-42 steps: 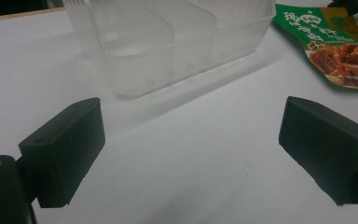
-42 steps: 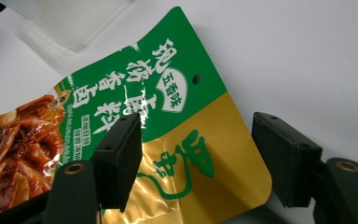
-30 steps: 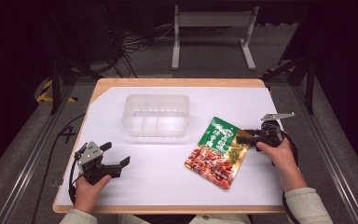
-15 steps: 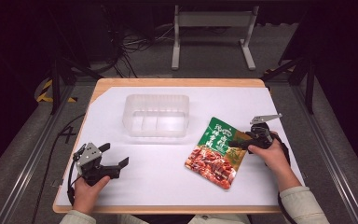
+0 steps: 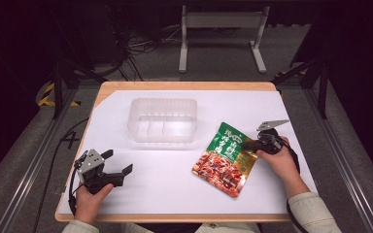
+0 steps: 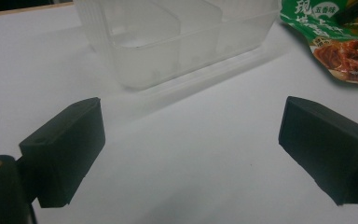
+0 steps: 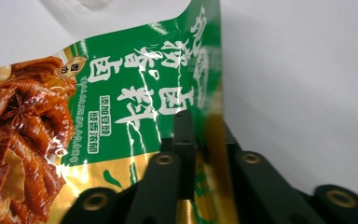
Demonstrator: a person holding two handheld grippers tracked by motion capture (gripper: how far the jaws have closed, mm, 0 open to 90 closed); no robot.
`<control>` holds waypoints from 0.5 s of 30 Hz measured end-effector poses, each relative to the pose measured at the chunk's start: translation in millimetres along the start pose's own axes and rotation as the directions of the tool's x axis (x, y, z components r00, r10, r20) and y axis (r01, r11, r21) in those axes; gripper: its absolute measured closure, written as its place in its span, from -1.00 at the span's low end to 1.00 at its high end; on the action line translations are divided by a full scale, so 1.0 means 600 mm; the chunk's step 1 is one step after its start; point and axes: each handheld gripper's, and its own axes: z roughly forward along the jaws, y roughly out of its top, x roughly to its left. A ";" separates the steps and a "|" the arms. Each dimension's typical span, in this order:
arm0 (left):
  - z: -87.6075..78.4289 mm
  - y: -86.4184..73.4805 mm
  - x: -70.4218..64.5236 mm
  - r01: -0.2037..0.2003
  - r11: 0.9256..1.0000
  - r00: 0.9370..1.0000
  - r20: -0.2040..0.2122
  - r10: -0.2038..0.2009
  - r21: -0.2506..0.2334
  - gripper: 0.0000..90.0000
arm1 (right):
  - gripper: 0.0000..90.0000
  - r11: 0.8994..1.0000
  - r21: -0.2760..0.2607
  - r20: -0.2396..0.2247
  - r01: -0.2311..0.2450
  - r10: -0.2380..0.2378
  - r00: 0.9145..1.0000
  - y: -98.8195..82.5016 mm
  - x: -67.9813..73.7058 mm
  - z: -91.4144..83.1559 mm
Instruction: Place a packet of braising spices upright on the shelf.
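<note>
Since a second ago the right claw (image 5: 250, 144) has slid in onto the green seasoning packet (image 5: 226, 158) and its jaws have just been closing; they now pinch the packet's right edge, the foil creasing between them in the right gripper view. The packet lies on the white tabletop (image 5: 165, 189), near the clear divided tray (image 5: 163, 119). So shallow a bite on slick foil could slip once lifted. The right hand (image 5: 278, 160) reaches in low. The left claw (image 5: 117, 162) rests apart, wide and empty.
</note>
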 end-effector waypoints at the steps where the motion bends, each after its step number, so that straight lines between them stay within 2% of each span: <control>1: 0.001 0.000 0.000 0.000 1.000 1.000 0.001 0.000 0.000 -0.83 | 1.00 1.000 -0.006 -0.010 -0.017 0.017 1.000 0.000 -0.001 -0.003; 4: 0.002 0.001 0.000 -0.002 1.000 1.000 0.002 0.002 0.002 -0.83 | 1.00 0.999 -0.017 -0.020 -0.038 0.037 0.999 0.000 -0.001 -0.009; 11: 0.011 0.005 -0.003 0.003 1.000 1.000 0.014 -0.003 -0.003 -0.82 | 1.00 0.996 -0.066 -0.034 -0.052 0.050 0.998 0.002 0.006 -0.031; 15: 0.015 0.008 -0.003 -0.014 1.000 1.000 0.018 0.014 0.001 -0.82 | 1.00 0.993 -0.099 -0.047 -0.057 0.053 0.998 0.006 0.013 -0.046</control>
